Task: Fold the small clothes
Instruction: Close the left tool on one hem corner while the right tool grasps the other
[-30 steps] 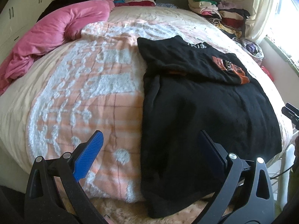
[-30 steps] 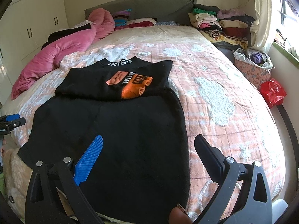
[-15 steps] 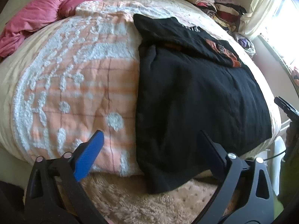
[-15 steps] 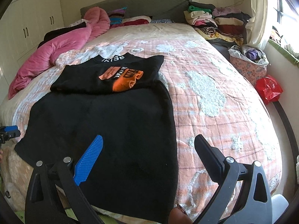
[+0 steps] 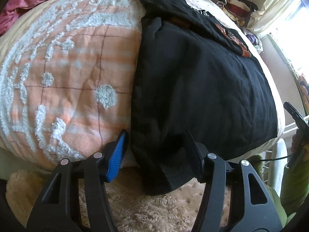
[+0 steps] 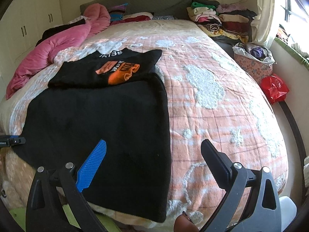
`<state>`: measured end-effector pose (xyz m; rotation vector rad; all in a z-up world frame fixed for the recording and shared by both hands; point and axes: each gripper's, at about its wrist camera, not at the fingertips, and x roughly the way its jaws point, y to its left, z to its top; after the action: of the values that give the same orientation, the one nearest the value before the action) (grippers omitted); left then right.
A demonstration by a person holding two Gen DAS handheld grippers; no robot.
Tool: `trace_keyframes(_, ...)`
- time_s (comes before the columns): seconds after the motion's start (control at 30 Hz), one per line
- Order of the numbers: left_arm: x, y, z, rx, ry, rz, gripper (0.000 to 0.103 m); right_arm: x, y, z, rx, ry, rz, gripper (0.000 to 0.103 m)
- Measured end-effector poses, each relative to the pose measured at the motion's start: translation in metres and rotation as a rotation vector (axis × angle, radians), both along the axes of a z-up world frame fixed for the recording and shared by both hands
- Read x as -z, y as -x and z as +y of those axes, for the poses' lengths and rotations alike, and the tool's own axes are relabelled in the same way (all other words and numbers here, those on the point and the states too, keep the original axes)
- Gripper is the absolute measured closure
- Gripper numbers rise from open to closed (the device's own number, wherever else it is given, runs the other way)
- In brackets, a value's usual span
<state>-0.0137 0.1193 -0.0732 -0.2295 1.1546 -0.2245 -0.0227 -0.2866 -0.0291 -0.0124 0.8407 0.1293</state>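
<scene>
Straddling the near corner of the black garment (image 5: 202, 89) where it hangs over the bed's edge, the left gripper (image 5: 156, 145) has just been closing, the cloth between its jaws but its pads not yet visibly pressing it. Ahead of it the garment lies flat on the peach bedspread (image 5: 73, 61), a folded black shirt with orange print (image 6: 108, 69) at its far end. The right gripper (image 6: 154, 150) hovers released above the garment's other near corner.
</scene>
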Motion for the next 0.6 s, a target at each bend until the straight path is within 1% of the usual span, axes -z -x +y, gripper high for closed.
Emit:
trace_keyframes(0.2, 0.004, -0.001, 0.000, 0.003, 0.006, -0.003, 0.053, 0.010, 0.012, -0.001, -0.084, -0.026, 0.094, 0.005)
trace_keyframes(0.3, 0.002, -0.001, 0.001, 0.009, 0.017, -0.003, 0.053, 0.019, 0.019, -0.001, -0.114, -0.013, 0.152, 0.005)
trace_keyframes(0.4, 0.001, -0.001, 0.004, 0.005, 0.032, -0.006, 0.057, 0.029, 0.024, -0.004, -0.137, -0.044, 0.206, 0.007)
trace_keyframes(0.43, 0.001, -0.001, 0.006, 0.002, 0.039, -0.004, 0.057, 0.033, 0.025, -0.006, -0.142, -0.054, 0.225, 0.016)
trace_keyframes(0.47, 0.001, 0.000, 0.007, 0.001, 0.043, -0.003, 0.058, 0.035, 0.026, -0.006, -0.144, -0.060, 0.239, 0.032)
trace_keyframes(0.5, 0.001, 0.001, 0.008, 0.001, 0.045, -0.002, 0.058, 0.039, 0.026, -0.007, -0.145, -0.066, 0.266, 0.038)
trace_keyframes(0.53, 0.000, 0.002, 0.009, 0.002, 0.047, -0.002, 0.058, 0.043, 0.026, -0.006, -0.145, -0.066, 0.285, 0.051)
trace_keyframes(0.57, 0.000, 0.002, 0.008, 0.004, 0.053, -0.001, 0.059, 0.046, 0.027, -0.005, -0.149, -0.065, 0.296, 0.060)
trace_keyframes(0.6, 0.000, 0.002, 0.008, 0.006, 0.061, 0.000, 0.059, 0.049, 0.027, -0.004, -0.150, -0.056, 0.306, 0.063)
